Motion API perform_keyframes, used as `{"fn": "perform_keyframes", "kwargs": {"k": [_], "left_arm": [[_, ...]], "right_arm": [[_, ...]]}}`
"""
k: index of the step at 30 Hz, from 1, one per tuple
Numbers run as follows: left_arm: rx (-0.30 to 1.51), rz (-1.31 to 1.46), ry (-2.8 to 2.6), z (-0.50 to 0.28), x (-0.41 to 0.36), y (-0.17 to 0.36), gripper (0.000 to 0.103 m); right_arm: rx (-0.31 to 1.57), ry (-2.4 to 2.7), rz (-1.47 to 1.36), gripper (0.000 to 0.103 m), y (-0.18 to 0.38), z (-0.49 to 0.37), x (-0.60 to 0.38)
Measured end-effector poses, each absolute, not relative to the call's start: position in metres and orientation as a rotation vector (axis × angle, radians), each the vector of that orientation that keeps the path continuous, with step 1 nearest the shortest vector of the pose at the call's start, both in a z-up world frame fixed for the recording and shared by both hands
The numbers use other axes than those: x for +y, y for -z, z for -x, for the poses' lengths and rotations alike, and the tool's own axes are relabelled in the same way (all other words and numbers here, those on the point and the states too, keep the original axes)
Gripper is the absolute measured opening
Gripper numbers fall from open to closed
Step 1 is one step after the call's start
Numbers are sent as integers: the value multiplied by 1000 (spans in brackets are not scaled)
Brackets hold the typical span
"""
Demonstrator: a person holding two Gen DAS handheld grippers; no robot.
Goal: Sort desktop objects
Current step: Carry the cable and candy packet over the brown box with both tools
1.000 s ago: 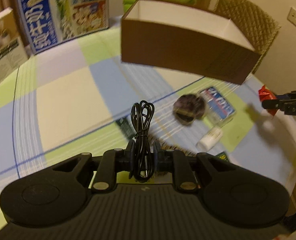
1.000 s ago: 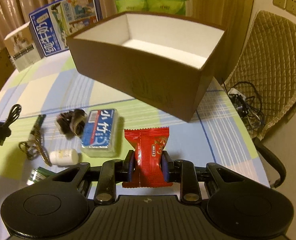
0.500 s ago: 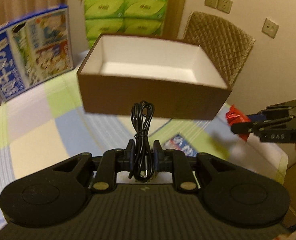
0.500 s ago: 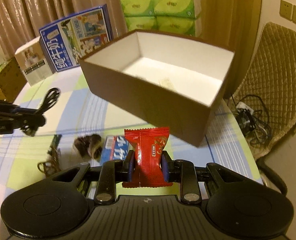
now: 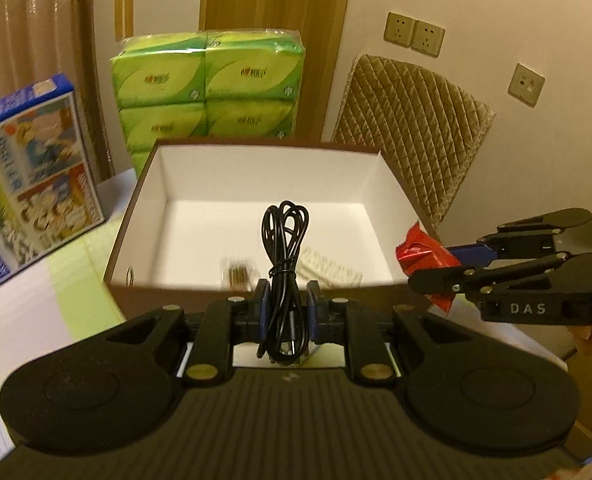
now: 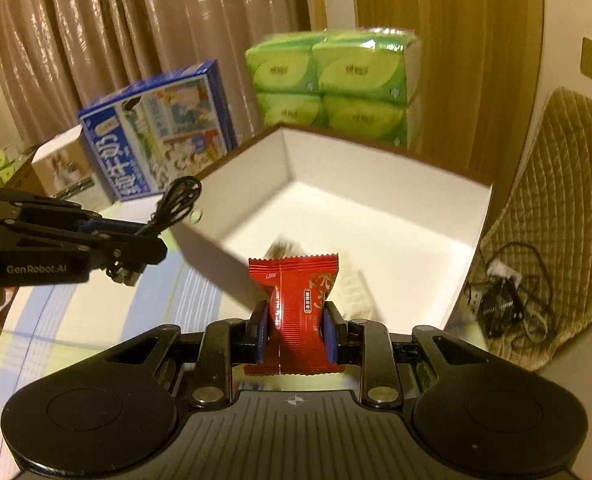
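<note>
Left wrist view: left gripper (image 5: 287, 312) jaws pinching coiled cable (image 5: 286, 248), box (image 5: 184, 292) just ahead. Right gripper (image 6: 294, 330) jaws pinching red candy packet (image 6: 296, 300) over box. Early release probably drops cable onto bench.

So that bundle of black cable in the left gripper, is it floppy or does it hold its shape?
The black cable, tied at its waist, stands upright above the left gripper, so it's probably fairly springy. Its free plug end hangs below, so likely loose there. It looks light.

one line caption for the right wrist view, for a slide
Right gripper pinches a red snack packet above the open brown box, while the left gripper brings a coiled black cable.
</note>
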State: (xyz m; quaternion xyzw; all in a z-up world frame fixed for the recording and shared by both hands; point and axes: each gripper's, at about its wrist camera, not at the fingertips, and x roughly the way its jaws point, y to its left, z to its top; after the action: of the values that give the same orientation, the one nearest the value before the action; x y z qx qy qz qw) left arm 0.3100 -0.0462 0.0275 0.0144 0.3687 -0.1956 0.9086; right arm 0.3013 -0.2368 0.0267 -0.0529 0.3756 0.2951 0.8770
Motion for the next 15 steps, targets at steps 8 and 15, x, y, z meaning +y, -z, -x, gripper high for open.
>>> {"fn": "perform_keyframes", "kwargs": {"k": [8, 15], "left_arm": [[768, -30, 420, -371, -67, -30, 15], [838, -28, 418, -425, -83, -8, 15]], "right_arm": [[774, -586, 99, 24, -27, -361, -237], [835, -537, 106, 24, -6, -406, -233]]}}
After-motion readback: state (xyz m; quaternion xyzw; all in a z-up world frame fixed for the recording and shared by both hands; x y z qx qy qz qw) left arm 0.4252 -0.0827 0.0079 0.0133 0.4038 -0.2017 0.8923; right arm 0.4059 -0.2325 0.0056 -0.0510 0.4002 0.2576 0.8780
